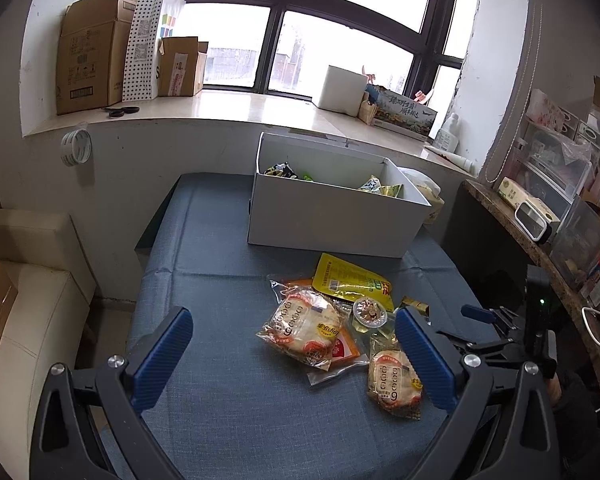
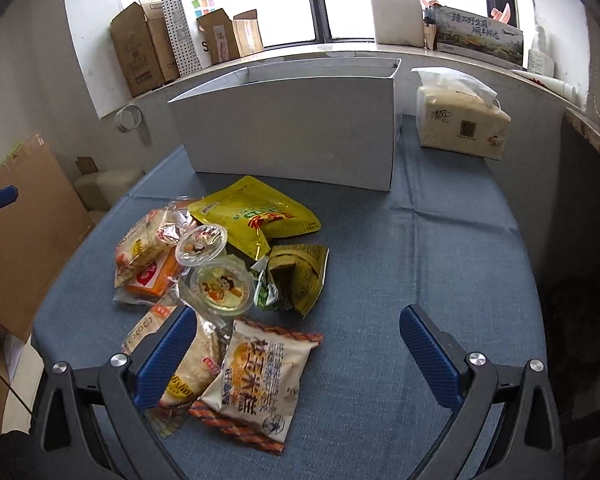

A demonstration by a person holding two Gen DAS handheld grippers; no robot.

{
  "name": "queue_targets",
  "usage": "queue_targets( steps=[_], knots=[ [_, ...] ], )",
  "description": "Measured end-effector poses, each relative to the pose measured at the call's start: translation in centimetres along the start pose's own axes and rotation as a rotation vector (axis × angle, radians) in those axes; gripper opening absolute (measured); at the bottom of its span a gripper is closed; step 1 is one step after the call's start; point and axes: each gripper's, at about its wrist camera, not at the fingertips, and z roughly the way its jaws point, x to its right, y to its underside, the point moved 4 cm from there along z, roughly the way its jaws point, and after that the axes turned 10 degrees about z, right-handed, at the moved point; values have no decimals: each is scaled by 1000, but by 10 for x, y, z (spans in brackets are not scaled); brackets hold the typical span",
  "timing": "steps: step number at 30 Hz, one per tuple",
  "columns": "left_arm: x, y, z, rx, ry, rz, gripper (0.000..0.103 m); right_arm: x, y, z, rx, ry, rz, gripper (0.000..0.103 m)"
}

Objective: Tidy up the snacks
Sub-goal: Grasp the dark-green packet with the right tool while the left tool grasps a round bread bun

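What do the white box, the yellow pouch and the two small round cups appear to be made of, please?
White box: matte paperboard, apparently; thin folded walls. Yellow pouch: glossy plastic film; glare, crinkles. Two cups: clear plastic with printed film lids, probably.

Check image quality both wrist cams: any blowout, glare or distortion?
Left wrist view: window blown out white, strong fisheye bending, dark vignette corners. Right wrist view: same blown window, glare on the jelly cup lid and yellow pouch; snacks sharp.
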Motion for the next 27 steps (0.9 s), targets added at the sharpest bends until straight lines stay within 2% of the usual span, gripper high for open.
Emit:
queue_targets(
  steps=[2,5,6,8,9,10,13,22,27],
  knots=[
    [1,2,0,-4,-8,5,103,4,-11,13,-16,-13,43,103],
    [-1,7,1,-12,-8,0,103,11,-26,28,-31,-104,169,102],
    [-3,9,1,-16,-11,-3,103,13,-28,34,-40,-96,188,98],
    [-6,13,2,-24,-14,-11,103,17,-28,46,-69,-50,212,79],
    [-8,14,2,-27,-17,-17,103,18,-27,52,-91,-28,224,61],
    [-10,16,2,-30,-19,-23,103,17,-25,57,-112,-45,234,50],
    [-13,18,3,-32,-15,-35,103,5,-20,56,-109,-20,164,41],
    [3,20,22,-67,19,7,103,7,-24,33,-52,-30,163,38],
    [26,14,56,-121,64,109,103,9,-31,-2,7,-62,175,38]
  ],
)
